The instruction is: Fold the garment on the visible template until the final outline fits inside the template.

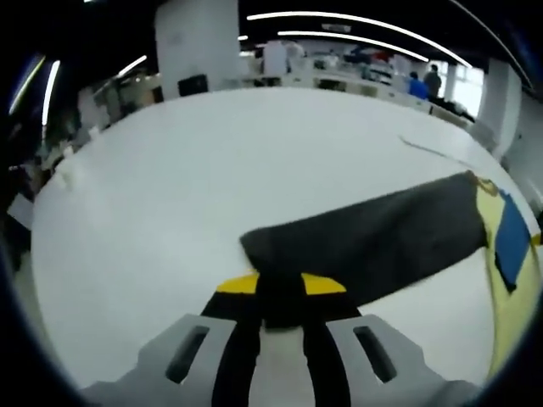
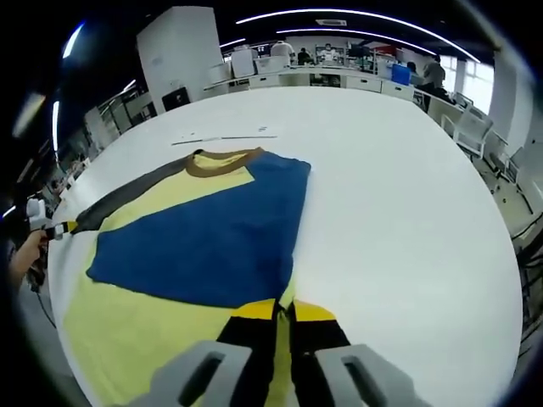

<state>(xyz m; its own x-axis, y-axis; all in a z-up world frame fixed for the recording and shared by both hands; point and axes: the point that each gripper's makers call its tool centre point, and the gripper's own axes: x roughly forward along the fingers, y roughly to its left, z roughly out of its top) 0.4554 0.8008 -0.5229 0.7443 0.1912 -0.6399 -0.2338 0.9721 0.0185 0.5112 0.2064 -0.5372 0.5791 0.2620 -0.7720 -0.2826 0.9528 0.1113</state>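
The left gripper (image 1: 280, 298) has its jaws pinched on the end of the T-shirt's dark grey sleeve (image 1: 373, 242), which stretches away over the white table (image 1: 212, 170). The right gripper (image 2: 282, 312) has its jaws closed on the T-shirt (image 2: 204, 237) at its hem; beyond them the yellow-and-blue garment lies flat on the table, brown collar (image 2: 222, 161) farthest. Past the table, desks and people.
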